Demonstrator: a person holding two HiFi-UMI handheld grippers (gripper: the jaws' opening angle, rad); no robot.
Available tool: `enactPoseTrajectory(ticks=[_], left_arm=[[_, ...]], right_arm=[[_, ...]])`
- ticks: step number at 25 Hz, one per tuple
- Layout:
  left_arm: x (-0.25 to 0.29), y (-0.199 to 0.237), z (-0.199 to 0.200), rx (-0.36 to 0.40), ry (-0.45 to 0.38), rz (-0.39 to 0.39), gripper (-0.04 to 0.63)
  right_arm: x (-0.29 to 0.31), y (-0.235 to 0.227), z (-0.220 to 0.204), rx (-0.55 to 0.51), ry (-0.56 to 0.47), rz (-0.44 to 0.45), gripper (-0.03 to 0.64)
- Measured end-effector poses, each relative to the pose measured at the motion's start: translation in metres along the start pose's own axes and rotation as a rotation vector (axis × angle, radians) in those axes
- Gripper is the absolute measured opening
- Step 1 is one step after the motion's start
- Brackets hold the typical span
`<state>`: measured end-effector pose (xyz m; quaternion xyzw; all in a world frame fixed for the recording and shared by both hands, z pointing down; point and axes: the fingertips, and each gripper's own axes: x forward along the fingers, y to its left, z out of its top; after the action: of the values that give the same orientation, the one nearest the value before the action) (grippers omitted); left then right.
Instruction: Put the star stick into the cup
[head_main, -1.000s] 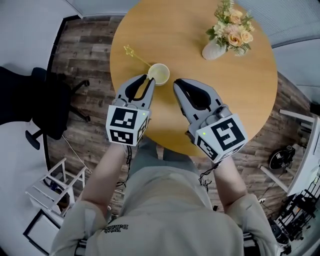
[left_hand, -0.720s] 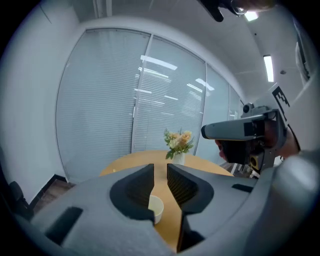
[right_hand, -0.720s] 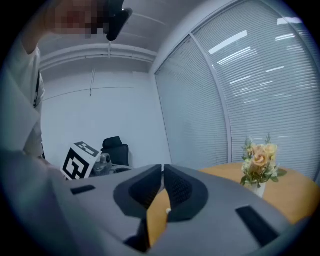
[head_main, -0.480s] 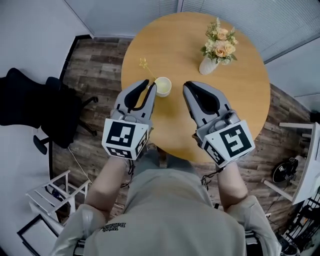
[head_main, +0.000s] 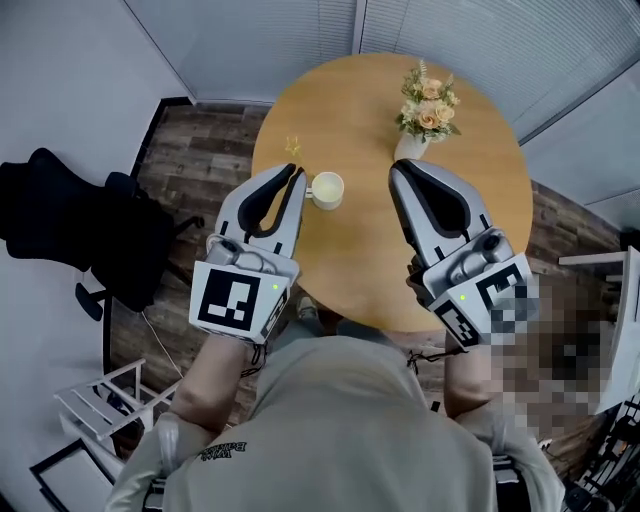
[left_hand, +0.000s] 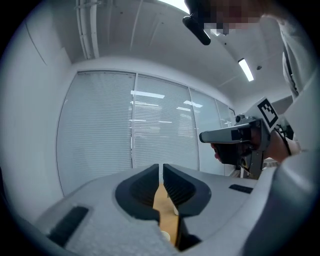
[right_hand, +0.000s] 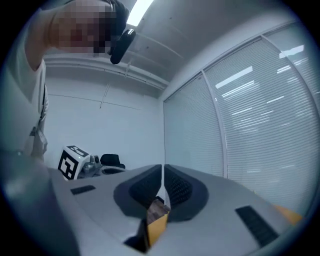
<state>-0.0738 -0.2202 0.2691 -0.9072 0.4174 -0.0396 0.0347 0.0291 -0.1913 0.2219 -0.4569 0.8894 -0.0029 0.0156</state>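
A small pale cup (head_main: 326, 190) stands on the round wooden table (head_main: 470, 210), near its left side. The yellow star stick (head_main: 293, 147) lies on the table just behind and left of the cup; its lower end is hidden by my left gripper. My left gripper (head_main: 297, 172) is held above the table edge with its tips beside the cup, shut and empty. My right gripper (head_main: 396, 166) hovers to the right of the cup, also shut and empty. Both gripper views look upward at blinds and ceiling, over the closed left gripper (left_hand: 161, 167) and closed right gripper (right_hand: 163, 167).
A white vase of flowers (head_main: 422, 108) stands at the far side of the table, just beyond the right gripper's tips. A black office chair (head_main: 75, 225) is on the wooden floor to the left, and a white rack (head_main: 110, 400) at lower left.
The head view has drawn back from the table, so cup and stick look smaller. Both grippers have tilted upward and stayed shut. The star stick and cup have not moved.
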Motion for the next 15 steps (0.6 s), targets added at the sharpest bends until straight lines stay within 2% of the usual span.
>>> enactPoseTrajectory(ticks=[7, 15], left_arm=[[-0.028, 0.001, 0.022, 0.004, -0.032, 0.016, 0.04], [-0.046, 0.001, 0.015, 0.019, -0.006, 0.037, 0.032]], right_arm=[[-0.016, 0.008, 0.018, -0.031, -0.03, -0.006, 0.037], [-0.025, 0.023, 0.011, -0.03, 0.0, 0.027, 0.037]])
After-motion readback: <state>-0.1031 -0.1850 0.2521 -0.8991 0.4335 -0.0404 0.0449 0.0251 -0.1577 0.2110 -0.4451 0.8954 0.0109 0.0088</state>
